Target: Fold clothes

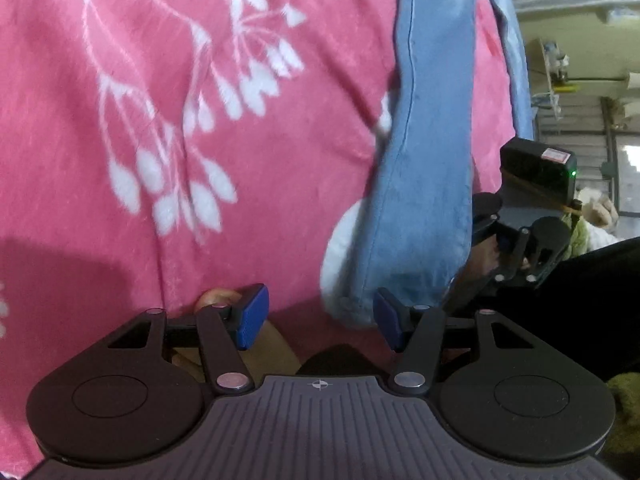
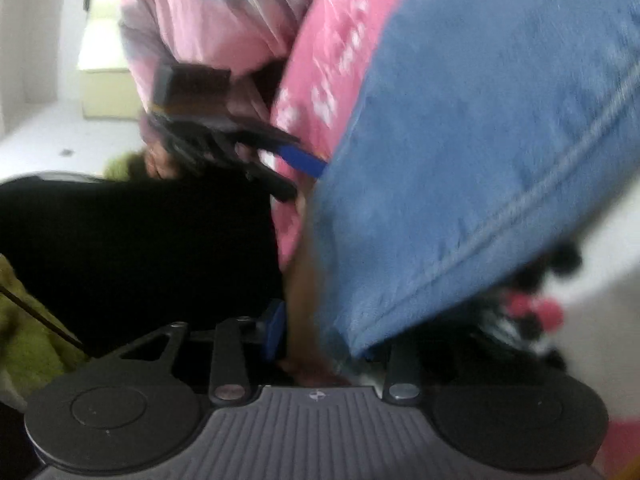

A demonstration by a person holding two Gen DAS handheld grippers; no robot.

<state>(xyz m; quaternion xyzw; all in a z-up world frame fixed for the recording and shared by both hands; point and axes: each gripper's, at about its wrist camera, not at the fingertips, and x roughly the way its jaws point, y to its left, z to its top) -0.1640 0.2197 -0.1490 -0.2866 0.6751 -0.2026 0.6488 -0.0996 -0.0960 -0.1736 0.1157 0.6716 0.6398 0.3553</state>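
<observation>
A blue fleece garment [image 1: 428, 128] runs from the top right down over a pink blanket [image 1: 168, 80] with white leaf prints. Its lower end, with white lining, hangs just beyond my left gripper [image 1: 320, 320], which stands open with nothing pressed between its blue pads. My right gripper [image 1: 480, 244] sits at the garment's right edge. In the right wrist view the blue garment [image 2: 480, 140] drapes over my right gripper [image 2: 332, 344] and hides its right finger; only the left pad [image 2: 276, 332] shows. My left gripper [image 2: 296, 178] is seen open beside the cloth.
A person in pink striped clothing [image 2: 192, 12] leans over the bed. Dark cloth [image 2: 140, 240] and a yellow-green cloth [image 2: 28, 340] lie at the left. A black, red and white patterned cloth [image 2: 532, 320] lies under the garment. Shelves [image 1: 560, 80] stand at the far right.
</observation>
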